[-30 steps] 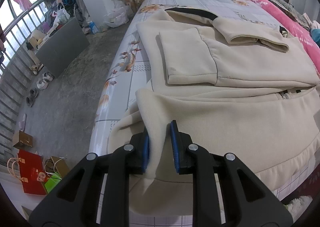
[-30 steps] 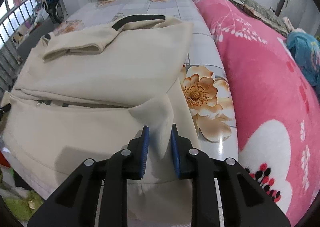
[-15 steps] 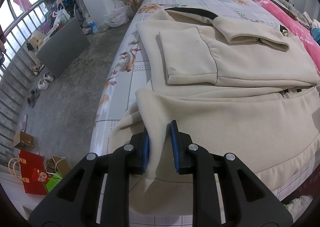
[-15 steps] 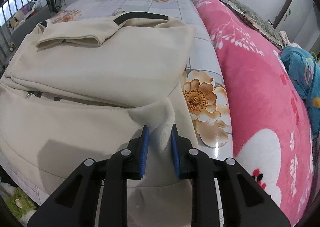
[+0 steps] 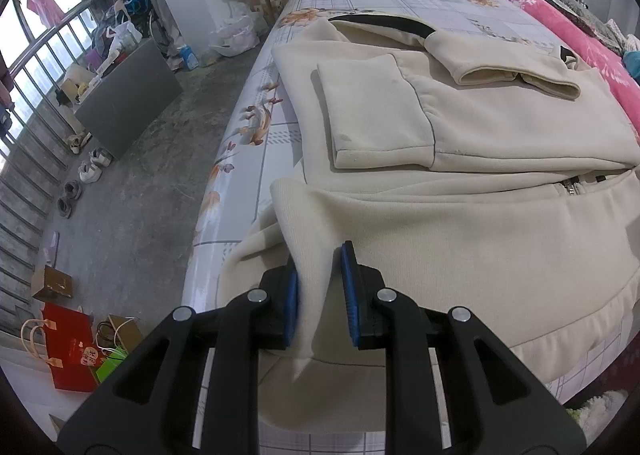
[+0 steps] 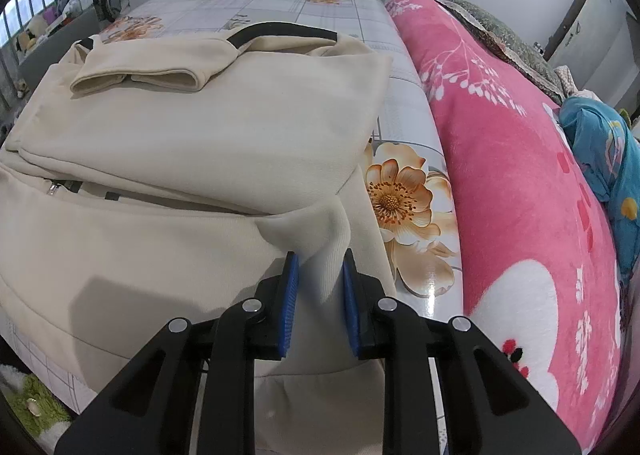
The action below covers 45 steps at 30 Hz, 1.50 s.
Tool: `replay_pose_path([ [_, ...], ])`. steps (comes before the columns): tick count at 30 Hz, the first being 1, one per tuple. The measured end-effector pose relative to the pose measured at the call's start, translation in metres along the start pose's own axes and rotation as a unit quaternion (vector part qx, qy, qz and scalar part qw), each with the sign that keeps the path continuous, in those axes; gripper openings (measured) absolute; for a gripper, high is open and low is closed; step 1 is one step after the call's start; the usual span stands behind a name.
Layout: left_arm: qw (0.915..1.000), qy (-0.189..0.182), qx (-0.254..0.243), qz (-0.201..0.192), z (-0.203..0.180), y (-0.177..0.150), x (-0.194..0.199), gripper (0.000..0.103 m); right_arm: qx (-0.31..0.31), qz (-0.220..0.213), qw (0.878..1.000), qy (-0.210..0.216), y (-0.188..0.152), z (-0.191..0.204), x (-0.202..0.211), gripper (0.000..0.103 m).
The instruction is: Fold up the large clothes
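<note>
Both grippers, left and right, pinching cream jacket hem.

Jacket spread on the bed ahead of the fingers, hem corners pinched between both pairs, sleeve folded across its far part, blanket right of it

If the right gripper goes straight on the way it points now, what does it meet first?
Probably the cream jacket itself: the right gripper already pinches its corner, and the folded body lies directly ahead on the bed. Depth is unclear.
</note>
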<state>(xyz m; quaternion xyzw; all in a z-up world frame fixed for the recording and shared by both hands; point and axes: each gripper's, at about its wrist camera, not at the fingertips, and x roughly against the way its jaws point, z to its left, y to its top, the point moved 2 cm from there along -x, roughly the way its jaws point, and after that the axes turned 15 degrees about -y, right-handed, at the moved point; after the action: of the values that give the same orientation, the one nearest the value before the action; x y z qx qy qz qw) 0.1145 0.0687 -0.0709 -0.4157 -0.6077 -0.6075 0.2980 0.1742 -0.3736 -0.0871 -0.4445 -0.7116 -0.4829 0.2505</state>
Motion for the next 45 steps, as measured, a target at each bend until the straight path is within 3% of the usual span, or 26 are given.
replay_pose_path([
  [9,1.0,0.002,-0.002,0.0,-0.001,-0.001,0.001,0.019,0.004,-0.003,1.0,-0.013,-0.002,0.004,0.004,0.019],
  [17,1.0,0.004,-0.004,-0.001,-0.001,-0.001,0.002,0.019,0.001,-0.011,1.0,-0.02,-0.003,0.004,0.012,0.009],
  [45,0.9999,0.009,-0.001,-0.008,-0.002,0.001,0.005,0.018,-0.02,-0.023,0.999,-0.017,-0.005,0.001,0.019,0.008],
])
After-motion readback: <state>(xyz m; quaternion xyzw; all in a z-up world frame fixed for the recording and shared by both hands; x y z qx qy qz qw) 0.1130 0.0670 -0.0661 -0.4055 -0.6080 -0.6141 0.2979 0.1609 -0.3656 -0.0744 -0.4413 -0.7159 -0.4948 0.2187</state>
